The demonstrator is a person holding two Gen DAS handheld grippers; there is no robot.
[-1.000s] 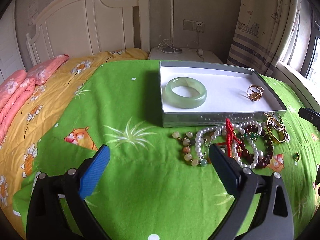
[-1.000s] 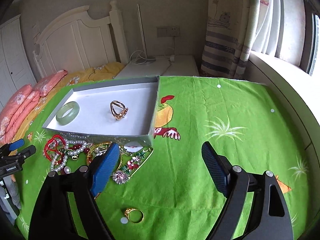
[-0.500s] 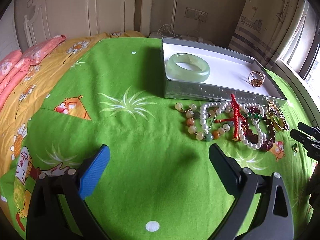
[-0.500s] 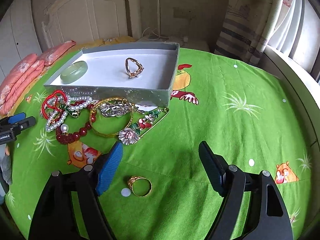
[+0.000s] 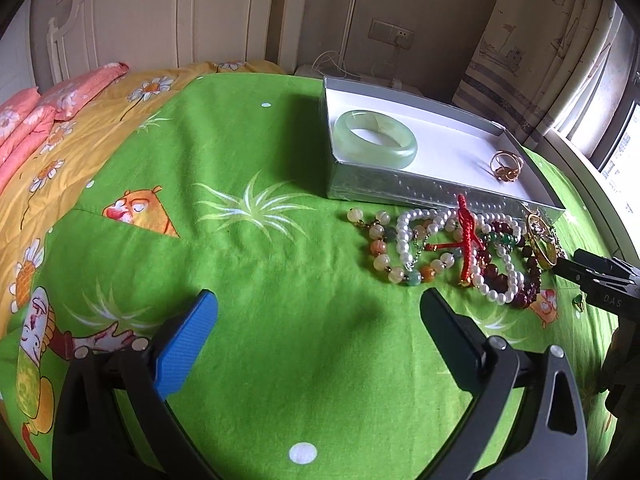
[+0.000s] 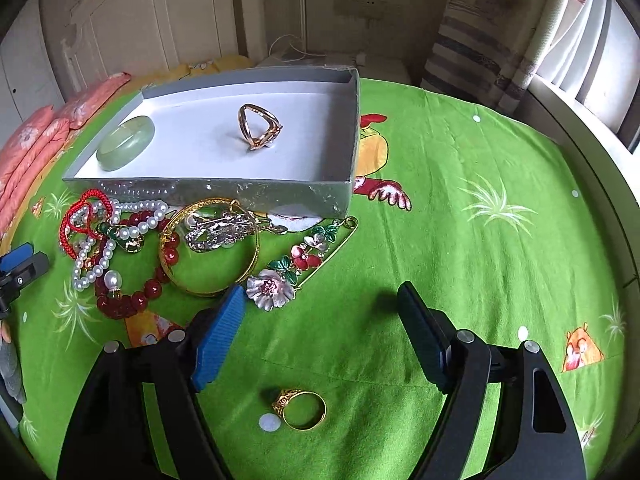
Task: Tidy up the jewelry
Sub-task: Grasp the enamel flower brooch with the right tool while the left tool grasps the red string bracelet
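A silver box [image 6: 240, 196] on the green blanket holds a jade bangle [image 6: 126, 148] and a rose-gold ring [image 6: 259, 127]. Just in front of it lie bead and pearl bracelets [image 5: 440, 248], a gold bangle [image 6: 212, 248] and a flower brooch [image 6: 272, 290]. My right gripper [image 6: 321, 292] hangs open low over the blanket, its blue pad beside the brooch. A gold ring [image 6: 300, 410] lies under it, between the finger arms and untouched. My left gripper [image 5: 319, 300] is open and empty, left of the bracelets. The box [image 5: 440, 196] sits beyond it.
A white headboard [image 5: 160, 28] and pink pillows [image 5: 36, 120] are at the back left. A bedside table [image 6: 320, 58] with cables stands behind the box. Striped curtains [image 5: 520, 60] and a window sill [image 6: 580, 120] run along the right. Open green blanket stretches right of the box.
My right gripper has sunk toward the blanket and tipped down, so the gold ring now lies between its finger arms; its jaws narrowed a little. The left view tilted down slightly.
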